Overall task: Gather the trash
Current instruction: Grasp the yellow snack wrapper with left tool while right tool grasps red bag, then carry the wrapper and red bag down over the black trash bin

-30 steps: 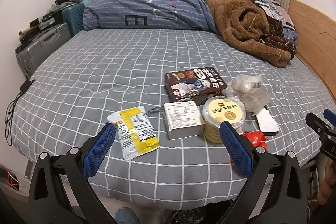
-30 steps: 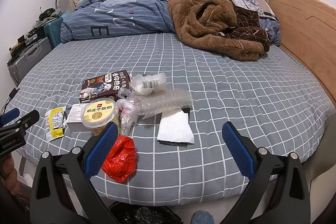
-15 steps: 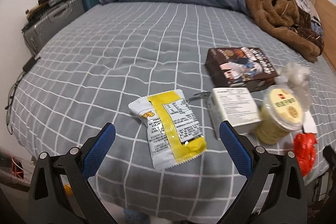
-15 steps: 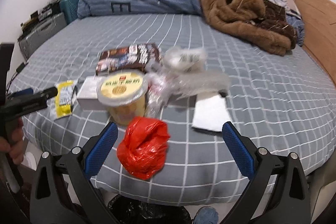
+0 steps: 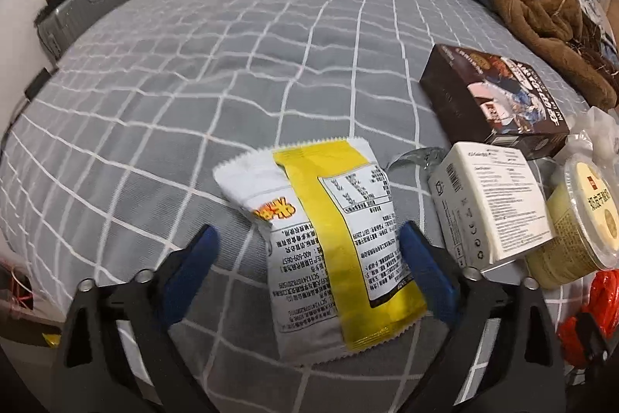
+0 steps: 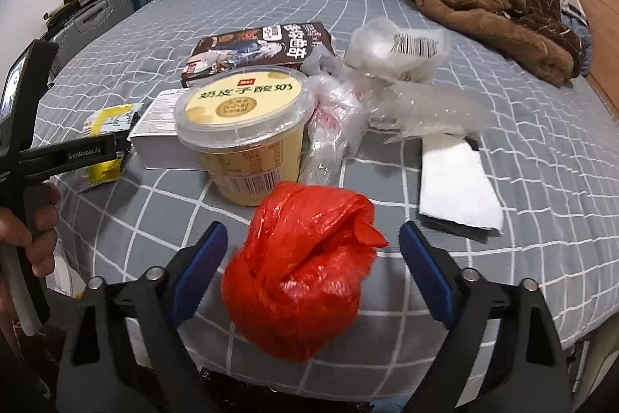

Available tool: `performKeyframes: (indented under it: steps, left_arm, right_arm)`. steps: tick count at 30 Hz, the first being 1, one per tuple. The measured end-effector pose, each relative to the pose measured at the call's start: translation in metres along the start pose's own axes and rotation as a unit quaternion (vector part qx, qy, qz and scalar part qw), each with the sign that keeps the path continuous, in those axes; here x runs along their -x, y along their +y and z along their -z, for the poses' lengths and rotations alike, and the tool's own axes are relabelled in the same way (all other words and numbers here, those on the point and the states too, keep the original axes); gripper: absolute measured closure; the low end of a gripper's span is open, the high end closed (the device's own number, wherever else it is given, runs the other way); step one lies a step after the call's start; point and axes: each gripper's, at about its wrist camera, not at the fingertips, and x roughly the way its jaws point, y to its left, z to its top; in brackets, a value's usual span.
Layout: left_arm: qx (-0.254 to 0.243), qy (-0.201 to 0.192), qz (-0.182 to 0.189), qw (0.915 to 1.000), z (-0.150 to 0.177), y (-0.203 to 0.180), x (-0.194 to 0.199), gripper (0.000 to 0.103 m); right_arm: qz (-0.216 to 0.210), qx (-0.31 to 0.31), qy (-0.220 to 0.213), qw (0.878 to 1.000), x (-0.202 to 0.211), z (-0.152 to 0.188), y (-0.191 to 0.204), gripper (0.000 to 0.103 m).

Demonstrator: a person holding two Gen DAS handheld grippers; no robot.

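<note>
Trash lies low in both frames: yellow snack wrapper (image 5: 329,239) between the closing left gripper (image 5: 309,266), red bag (image 6: 298,269) between the closing right gripper (image 6: 309,266); neither touched. Centre each, pinch gently.

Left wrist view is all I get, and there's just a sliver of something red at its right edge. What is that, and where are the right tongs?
Observer: A crumpled red plastic bag. The right tongs straddle it and are closing, with the pads not yet on it.
Operator: Anything past the yogurt cup?
Observer: Clear plastic wrap beside the yogurt cup, and it carries a barcode label.
Operator: Further right?
Observer: A folded white paper lies flat on the bed sheet, apart from the bag.
</note>
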Motion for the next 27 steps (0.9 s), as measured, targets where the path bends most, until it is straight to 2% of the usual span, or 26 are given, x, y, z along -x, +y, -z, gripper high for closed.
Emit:
performKeyframes:
  steps: [1,3,4,5,9,14,27]
  left_arm:
    - [0.003,0.005,0.004,1.0,0.0,0.0,-0.002,0.019]
    - [0.0,0.003,0.006,1.0,-0.001,-0.001,-0.001,0.033]
    - [-0.004,0.003,0.005,1.0,-0.001,-0.003,0.0,0.036]
    - [-0.004,0.002,0.003,1.0,-0.001,-0.003,0.001,0.044]
    - [-0.003,-0.002,-0.001,1.0,-0.004,-0.006,0.003,0.058]
    - [0.007,-0.009,0.008,0.9999,-0.005,-0.002,0.008,0.062]
    - [-0.009,-0.037,0.013,0.9992,-0.008,-0.012,0.041,0.063]
  right_arm:
    - [-0.003,0.002,0.001,1.0,-0.002,0.0,0.001,0.027]
    - [-0.003,0.007,0.004,1.0,-0.005,-0.001,0.003,0.038]
    - [-0.003,0.008,0.007,1.0,-0.007,0.0,0.003,0.043]
    - [-0.002,0.01,0.01,1.0,-0.01,0.0,0.004,0.045]
    - [-0.005,0.007,0.011,1.0,-0.015,0.001,0.003,0.054]
    - [-0.014,-0.001,0.008,1.0,-0.01,0.0,0.0,0.057]
    - [-0.01,-0.004,-0.014,1.0,0.019,-0.01,-0.001,0.057]
